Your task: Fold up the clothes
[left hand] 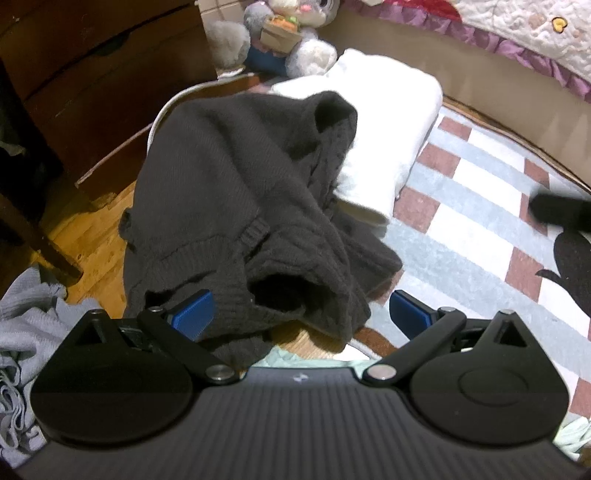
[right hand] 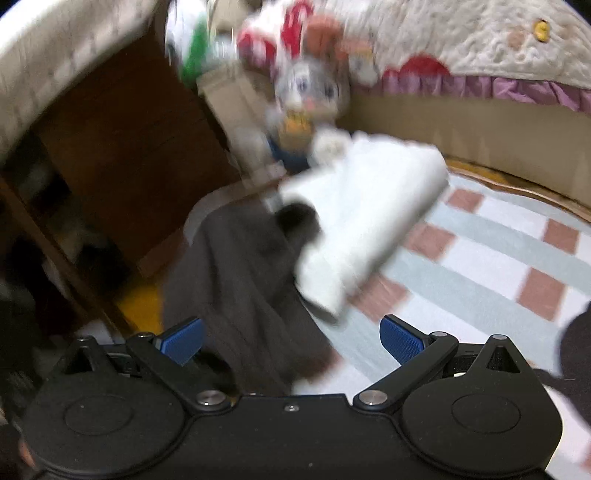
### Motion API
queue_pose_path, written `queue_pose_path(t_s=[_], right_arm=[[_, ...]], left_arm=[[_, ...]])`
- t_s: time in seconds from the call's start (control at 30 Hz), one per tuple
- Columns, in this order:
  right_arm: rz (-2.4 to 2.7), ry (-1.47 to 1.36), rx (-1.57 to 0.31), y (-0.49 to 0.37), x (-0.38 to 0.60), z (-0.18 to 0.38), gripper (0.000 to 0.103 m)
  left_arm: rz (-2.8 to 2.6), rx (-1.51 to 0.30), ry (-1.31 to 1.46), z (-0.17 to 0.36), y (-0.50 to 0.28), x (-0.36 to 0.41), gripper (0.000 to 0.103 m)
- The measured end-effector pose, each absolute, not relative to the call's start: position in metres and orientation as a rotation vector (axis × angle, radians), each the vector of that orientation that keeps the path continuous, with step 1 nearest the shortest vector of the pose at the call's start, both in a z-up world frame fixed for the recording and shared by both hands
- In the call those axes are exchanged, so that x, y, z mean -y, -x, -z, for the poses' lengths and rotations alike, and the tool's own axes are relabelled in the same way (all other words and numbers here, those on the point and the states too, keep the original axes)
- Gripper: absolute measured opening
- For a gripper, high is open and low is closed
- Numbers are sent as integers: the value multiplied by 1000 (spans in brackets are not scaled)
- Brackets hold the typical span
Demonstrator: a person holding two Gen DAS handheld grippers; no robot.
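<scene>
In the left wrist view, the left hand-held gripper (left hand: 301, 314) has its blue fingers spread apart over the near hem of a dark sweater (left hand: 236, 192), which lies crumpled at the left edge of a checked rug (left hand: 480, 206), its far side over a folded white cloth (left hand: 391, 122). A plush rabbit (left hand: 291, 33) sits beyond. The right wrist view is blurred: the right hand-held gripper (right hand: 291, 341) is also spread, empty, near the sweater (right hand: 240, 280), white cloth (right hand: 369, 221) to the right.

A home bedroom: quilted bedspread (left hand: 517, 26), plush bunny (left hand: 291, 33), checked rug (left hand: 480, 206), wooden dresser (left hand: 92, 74), wood floor (left hand: 92, 236)
</scene>
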State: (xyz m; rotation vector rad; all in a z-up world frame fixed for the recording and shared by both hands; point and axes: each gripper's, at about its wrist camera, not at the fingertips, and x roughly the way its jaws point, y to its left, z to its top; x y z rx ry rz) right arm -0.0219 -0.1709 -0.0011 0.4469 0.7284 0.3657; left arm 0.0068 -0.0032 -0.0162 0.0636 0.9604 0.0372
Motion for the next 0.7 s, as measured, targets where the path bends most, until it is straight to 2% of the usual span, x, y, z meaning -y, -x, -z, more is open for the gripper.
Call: queue_pose_path(t_s=[0.1,0.27,0.5,0.57,0.7], right_arm=[[-397,-530,-700,18,173,3,103],[-378,-442,-715,11,155,7,103],[-469,-550,-782,-46,148,43,102],[-499,-580,-820,-68,144,59,91],[-504,-538,-861,-102,128,81,90]], left_arm=[[-39,-957,-69,18,-8,2,103],[-52,-963,-52,21,-12,-9,103],[-127,-907,-78,36,-26,-33,102],[-151,-876,-79,39,-31,-43,100],[-187,-843,-18,40,-43,-72,89]])
